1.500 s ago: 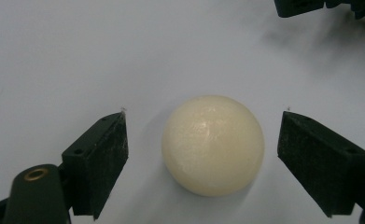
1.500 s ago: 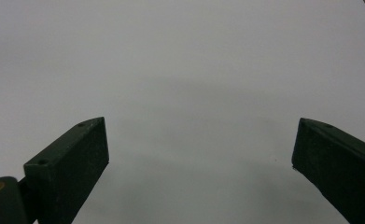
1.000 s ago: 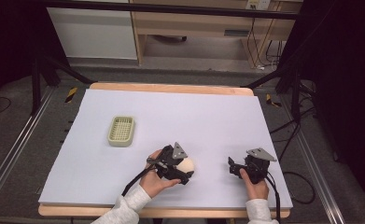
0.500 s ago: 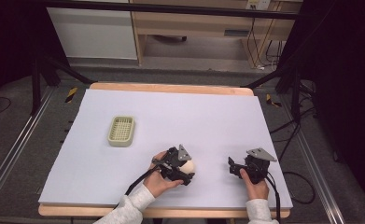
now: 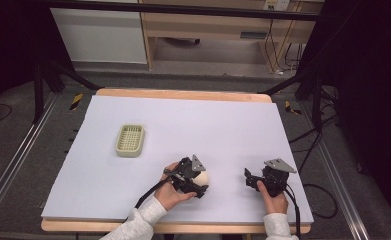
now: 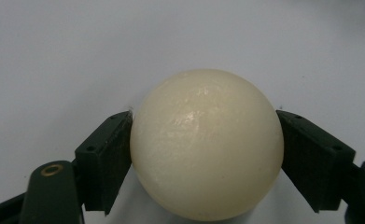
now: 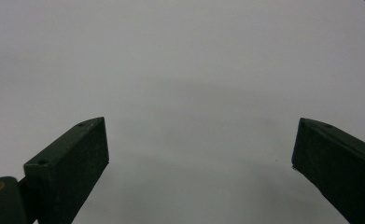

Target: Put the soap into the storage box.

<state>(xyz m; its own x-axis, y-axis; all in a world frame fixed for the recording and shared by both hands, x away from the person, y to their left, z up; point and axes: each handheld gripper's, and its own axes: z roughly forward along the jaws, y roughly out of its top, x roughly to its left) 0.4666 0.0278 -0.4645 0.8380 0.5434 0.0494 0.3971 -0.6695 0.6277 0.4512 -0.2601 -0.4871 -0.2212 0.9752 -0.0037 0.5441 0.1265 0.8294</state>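
Two black grippers are seen at the lower middle and lower right of the high view, the left gripper (image 5: 199, 181) and the right gripper (image 5: 248, 179), each topped by a grey three-cornered plate and trailed by a black cable. Light grey knitted sleeves are worn on both forearms. Blocky black jaws with small screw holes and a brass-ringed pivot are shown in the gripper views.

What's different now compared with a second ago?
The left gripper slid a little to the right along the table's near edge, with the cream ball between its jaws. The right gripper, open, and the small basket stayed put.
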